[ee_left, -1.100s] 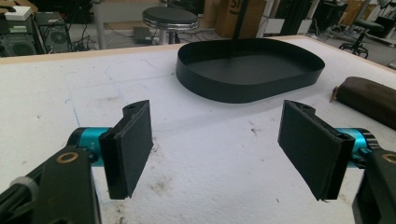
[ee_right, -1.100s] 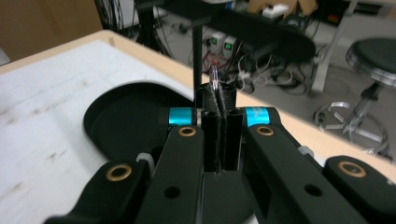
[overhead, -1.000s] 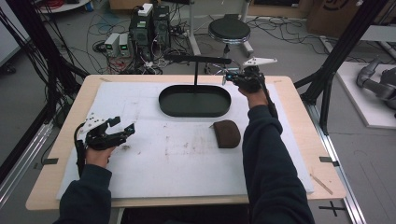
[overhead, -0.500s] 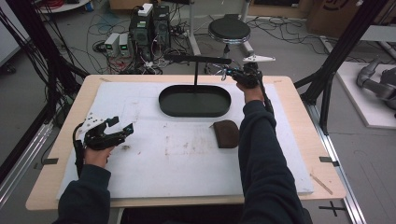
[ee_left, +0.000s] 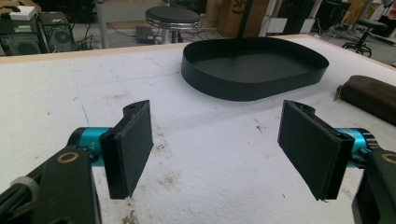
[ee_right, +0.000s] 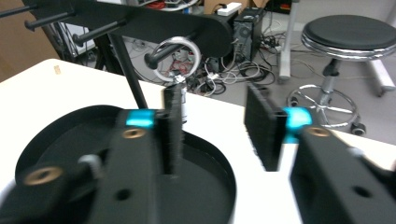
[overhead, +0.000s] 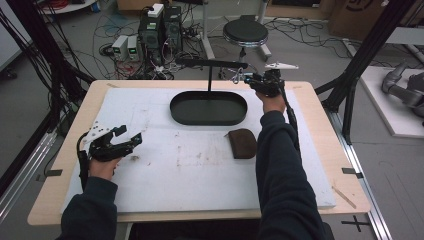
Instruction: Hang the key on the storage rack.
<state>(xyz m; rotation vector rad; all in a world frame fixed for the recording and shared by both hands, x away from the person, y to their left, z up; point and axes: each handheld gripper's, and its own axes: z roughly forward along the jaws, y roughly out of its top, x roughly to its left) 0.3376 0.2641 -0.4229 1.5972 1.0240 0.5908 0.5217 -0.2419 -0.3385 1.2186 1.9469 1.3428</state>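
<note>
Where your left hand rests: the left gripper (overhead: 127,135) sits low over the near left of the white table top, fingers wide apart, holding nothing.
Tray: a black oval tray (overhead: 172,107) lies at the far middle of the table. It is empty.
Stand: a thin post rises from the tray's far edge and carries a black bar (overhead: 210,63) with pegs.
Pouch: a dark brown pouch (overhead: 242,143) lies flat, just near and right of the tray.
Key ring: a silver key ring (ee_right: 175,79) hangs on a peg (ee_right: 161,55) at the bar's right end, its small fob dangling over the tray.
Right gripper: the right gripper (ee_right: 214,100) is raised at the far right, by the bar's end. Its fingers stand partly apart and grip nothing. The ring sits just beyond one fingertip; contact cannot be told.
Step in hand: likely the moment at the peg, with the ring carried by the peg rather than by you.
Next move: if you mean to take the ring, centre the fob between your fingers, close, then slide along the peg, not downward.
Writing: no brand, label or lettering can be read.
</note>
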